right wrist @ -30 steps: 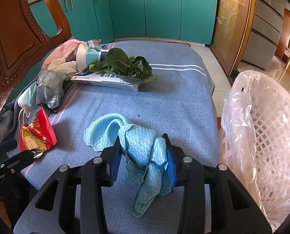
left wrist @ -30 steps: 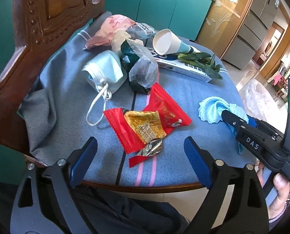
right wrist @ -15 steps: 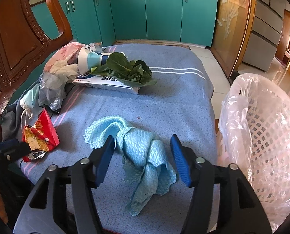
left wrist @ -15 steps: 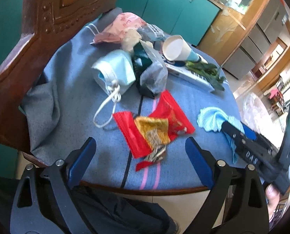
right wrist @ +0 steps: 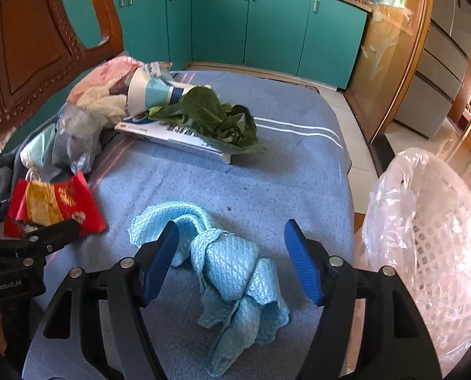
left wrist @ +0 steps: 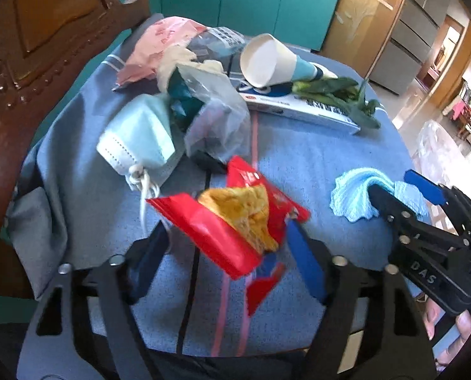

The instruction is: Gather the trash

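Since a second ago your left tool [left wrist: 226, 253] has advanced around the red snack wrapper [left wrist: 235, 221], lower centre of its view; its jaws are closing, pads flanking but apparently not yet pinching it. The wrapper's long axis lies across the jaws. Further right, your right tool [right wrist: 232, 259] has released the blue cloth [right wrist: 232, 266], jaws spreading. At far right, the lined basket [right wrist: 425, 237] stands beside the worktop [right wrist: 283, 174].
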`<state>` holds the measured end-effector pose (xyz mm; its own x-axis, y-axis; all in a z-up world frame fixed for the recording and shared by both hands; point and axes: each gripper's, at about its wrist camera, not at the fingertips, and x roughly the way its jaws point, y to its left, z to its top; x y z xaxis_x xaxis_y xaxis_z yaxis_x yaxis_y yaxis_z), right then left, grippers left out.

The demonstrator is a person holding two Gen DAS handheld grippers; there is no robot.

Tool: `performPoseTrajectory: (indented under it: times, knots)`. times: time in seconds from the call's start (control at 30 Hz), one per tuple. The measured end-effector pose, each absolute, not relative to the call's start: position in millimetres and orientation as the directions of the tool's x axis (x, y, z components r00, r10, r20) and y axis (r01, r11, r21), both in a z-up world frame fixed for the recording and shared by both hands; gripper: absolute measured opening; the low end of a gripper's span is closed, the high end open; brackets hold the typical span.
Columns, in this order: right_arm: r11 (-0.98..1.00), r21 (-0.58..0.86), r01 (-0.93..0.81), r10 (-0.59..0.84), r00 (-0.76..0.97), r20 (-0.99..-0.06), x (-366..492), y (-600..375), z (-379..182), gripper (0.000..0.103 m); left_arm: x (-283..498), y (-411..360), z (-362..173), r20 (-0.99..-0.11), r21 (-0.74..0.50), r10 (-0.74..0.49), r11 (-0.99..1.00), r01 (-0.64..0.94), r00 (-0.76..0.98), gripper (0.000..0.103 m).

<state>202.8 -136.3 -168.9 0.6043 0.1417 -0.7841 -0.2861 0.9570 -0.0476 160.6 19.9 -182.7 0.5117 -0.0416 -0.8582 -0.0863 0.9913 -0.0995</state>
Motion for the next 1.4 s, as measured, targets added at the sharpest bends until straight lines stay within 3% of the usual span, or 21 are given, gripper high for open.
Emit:
performPoseTrajectory:
  times: [0.1,0.23,0.3,1.4]
  knots:
    - [0.951,-0.059,-0.304,0.142,0.596,-0.79,201,-131,-174,0.046,159,21,-184,-0.854,-0.096,-0.039,0.992,-0.084,0.519,0.057]
    - [0.948,-0.08,-0.309,0.135,0.614,-0.777,196,-131,-173,0.04,154,24,-183,-0.848,-0.115,-0.057,0.99,-0.078,0.526,0.039]
    - [0.95,-0.07,-0.305,0.14,0.613,-0.777,195,-134,-172,0.039,150,25,-182,-0.847,-0.125,-0.066,0.989,-0.076,0.528,0.037]
    - [0.965,-0.004,-0.263,0.174,0.65,-0.74,173,-156,-138,0.038,102,25,-138,-0.768,-0.149,-0.083,0.988,-0.05,0.635,0.032]
